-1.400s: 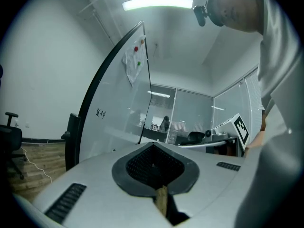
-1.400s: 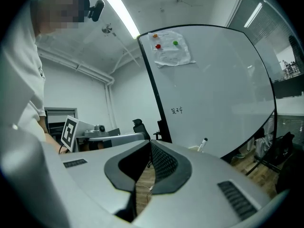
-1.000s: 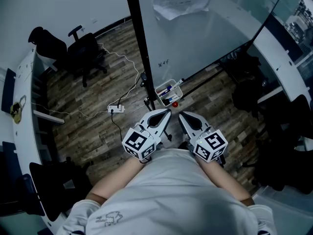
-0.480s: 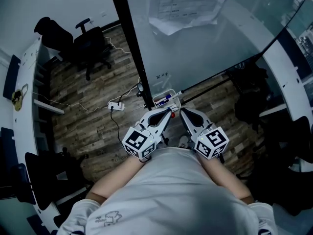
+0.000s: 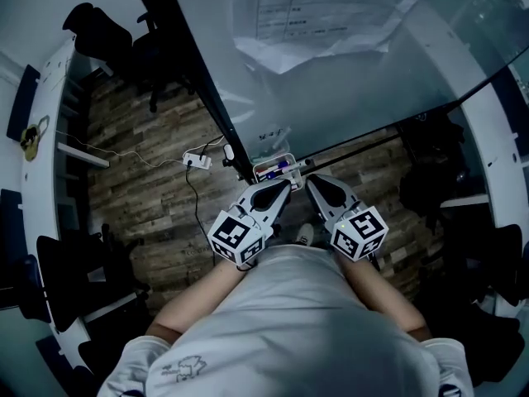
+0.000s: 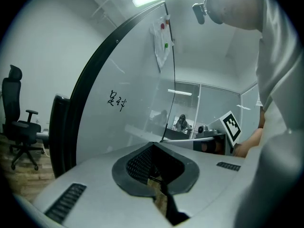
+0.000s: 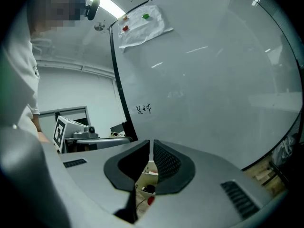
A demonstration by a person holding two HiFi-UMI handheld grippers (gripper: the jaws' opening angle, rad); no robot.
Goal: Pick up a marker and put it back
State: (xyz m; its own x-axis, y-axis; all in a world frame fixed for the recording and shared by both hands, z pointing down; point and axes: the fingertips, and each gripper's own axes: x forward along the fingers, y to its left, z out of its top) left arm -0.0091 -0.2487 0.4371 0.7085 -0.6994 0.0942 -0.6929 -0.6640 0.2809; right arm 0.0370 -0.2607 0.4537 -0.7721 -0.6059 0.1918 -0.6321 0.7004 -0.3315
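Standing right in front of a big whiteboard [image 5: 355, 81] and looking down. Holding the left gripper [image 5: 283, 186] and the right gripper [image 5: 314, 182] side by side, low and close to the belly, both aimed at a small tray [image 5: 273, 157] fixed low on the board.

Has the left gripper's jaws pressed together, with nothing between them. Has the right gripper's jaws almost touching too, with only a thin slit and nothing caught in it.

Sees the markers [image 5: 278, 169] lying inside the tray, just past both gripper tips, touched by neither. Can pick out a blue one there, but cannot tell the others apart. Peeks through the slit in the right gripper view at the tray below, with a small red thing [image 7: 150, 200] by it.

Faces a sheet of paper [image 5: 306, 15] stuck high on the board and a bit of black writing [image 6: 116, 99] lower down.

Stands on a wooden floor [image 5: 140, 164], with a white power strip [image 5: 196, 160] and its cable lying off to the left, and a black office chair [image 5: 99, 31] farther away beside a long white surface [image 5: 41, 197].
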